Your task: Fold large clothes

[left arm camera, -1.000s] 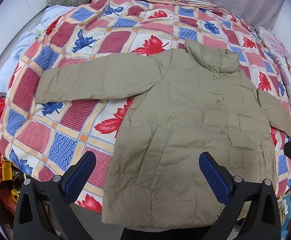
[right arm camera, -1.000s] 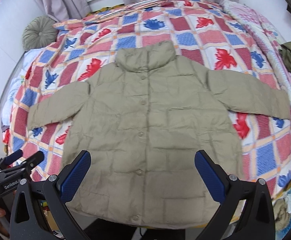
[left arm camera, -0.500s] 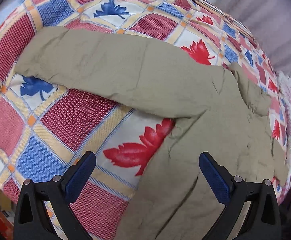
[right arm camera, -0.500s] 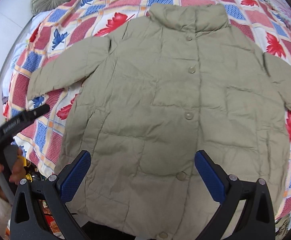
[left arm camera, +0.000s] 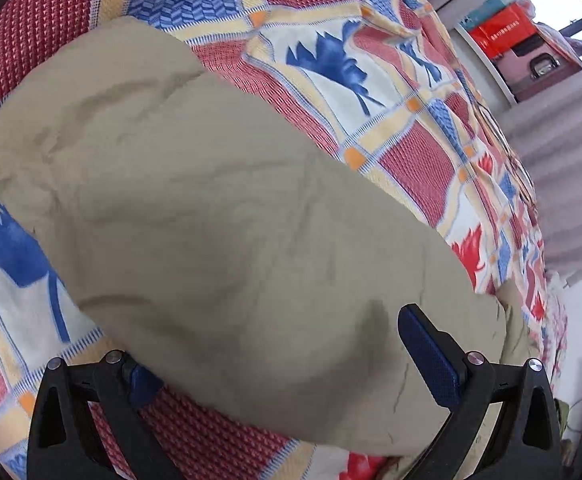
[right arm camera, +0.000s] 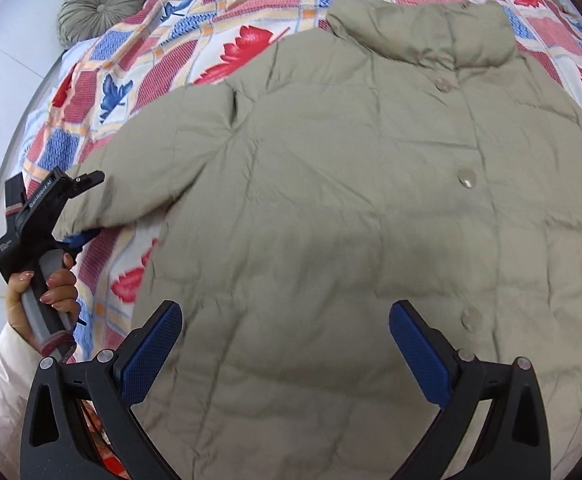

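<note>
An olive puffer jacket (right arm camera: 371,216) lies flat, front up and buttoned, on a patterned bedspread (right arm camera: 219,12). Its left sleeve (left arm camera: 195,208) fills the left wrist view. My left gripper (left arm camera: 287,356) is open and straddles the sleeve near the cuff, one finger under the sleeve's lower edge, the other above the fabric. In the right wrist view the left gripper (right arm camera: 79,208) sits at the sleeve's end. My right gripper (right arm camera: 287,344) is open and hovers over the jacket's lower front, empty.
A round grey-green cushion (right arm camera: 95,8) lies at the bed's far left corner. A shelf with red boxes (left arm camera: 503,28) and grey curtains (left arm camera: 563,168) stand beyond the bed. The bed's left edge runs along a white wall (right arm camera: 7,72).
My left gripper has moved down and left to the sleeve, now straddling its cuff end. My right gripper has come lower and closer over the jacket's front. Both stay open.
</note>
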`<state>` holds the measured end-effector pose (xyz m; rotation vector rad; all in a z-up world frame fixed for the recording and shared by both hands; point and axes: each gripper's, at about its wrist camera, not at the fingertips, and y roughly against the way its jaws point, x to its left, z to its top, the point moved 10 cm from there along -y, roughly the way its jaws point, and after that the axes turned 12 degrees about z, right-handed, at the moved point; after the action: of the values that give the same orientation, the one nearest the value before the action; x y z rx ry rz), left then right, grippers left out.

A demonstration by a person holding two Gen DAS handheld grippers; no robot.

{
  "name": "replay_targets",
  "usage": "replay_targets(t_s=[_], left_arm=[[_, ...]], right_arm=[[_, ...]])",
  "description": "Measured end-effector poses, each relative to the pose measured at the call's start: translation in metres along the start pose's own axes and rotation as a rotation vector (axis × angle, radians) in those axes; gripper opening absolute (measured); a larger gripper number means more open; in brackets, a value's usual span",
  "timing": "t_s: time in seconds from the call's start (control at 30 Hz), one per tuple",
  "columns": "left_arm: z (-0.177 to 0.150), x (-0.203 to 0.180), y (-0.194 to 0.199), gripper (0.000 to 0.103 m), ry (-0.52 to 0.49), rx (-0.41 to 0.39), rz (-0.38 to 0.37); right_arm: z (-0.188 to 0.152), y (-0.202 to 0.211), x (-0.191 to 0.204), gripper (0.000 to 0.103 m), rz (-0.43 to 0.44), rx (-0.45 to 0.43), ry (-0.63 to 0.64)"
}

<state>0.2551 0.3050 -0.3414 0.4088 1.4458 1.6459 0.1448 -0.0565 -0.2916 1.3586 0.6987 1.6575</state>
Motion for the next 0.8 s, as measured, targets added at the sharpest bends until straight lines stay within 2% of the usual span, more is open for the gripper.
replay_targets(t_s=[0.1,0.17,0.23,0.33,0.37,0.4,0.43,0.47,0.5,0.53,0.67,0.8], left_arm=[[0.025,0.007,-0.006,0.101,0.02,-0.038,0.04],[0.035,0.01,-0.012,0.082,0.02,-0.043,0.084],[0.037,0.01,-0.02,0.036,-0.005,-0.017,0.097],[0.038,0.01,-0.016,0.012,-0.014,-0.01,0.069],[0.04,0.008,-0.01,0.01,-0.025,-0.025,0.07],[0.041,0.005,-0.002,0.01,-0.044,-0.049,0.076],[0.043,0.003,0.009,0.01,-0.068,-0.08,0.082],[0.045,-0.001,0.022,0.01,-0.096,-0.114,0.082],[0.046,-0.005,0.036,0.01,-0.123,-0.146,0.079],[0.047,-0.013,0.05,0.01,-0.155,-0.179,0.071],[0.043,-0.05,0.101,0.01,-0.278,-0.279,0.018],[0.02,-0.107,0.138,0.01,-0.418,-0.341,-0.059]], right_arm=[[0.025,-0.011,0.016,0.103,0.031,-0.022,0.009],[0.039,-0.019,0.026,0.103,0.059,-0.038,0.012],[0.052,-0.028,0.036,0.103,0.087,-0.052,0.006],[0.07,-0.042,0.046,0.103,0.112,-0.074,-0.025],[0.075,-0.046,0.048,0.102,0.115,-0.087,-0.036],[0.08,-0.049,0.05,0.095,0.122,-0.098,-0.048],[0.083,-0.052,0.052,0.073,0.131,-0.103,-0.055],[0.086,-0.058,0.053,0.056,0.142,-0.098,-0.063],[0.088,-0.065,0.052,0.028,0.147,-0.083,-0.074],[0.089,-0.071,0.05,0.02,0.152,-0.075,-0.09],[0.092,-0.097,0.045,0.017,0.206,-0.073,-0.147],[0.084,-0.121,0.046,0.016,0.23,-0.054,-0.179]])
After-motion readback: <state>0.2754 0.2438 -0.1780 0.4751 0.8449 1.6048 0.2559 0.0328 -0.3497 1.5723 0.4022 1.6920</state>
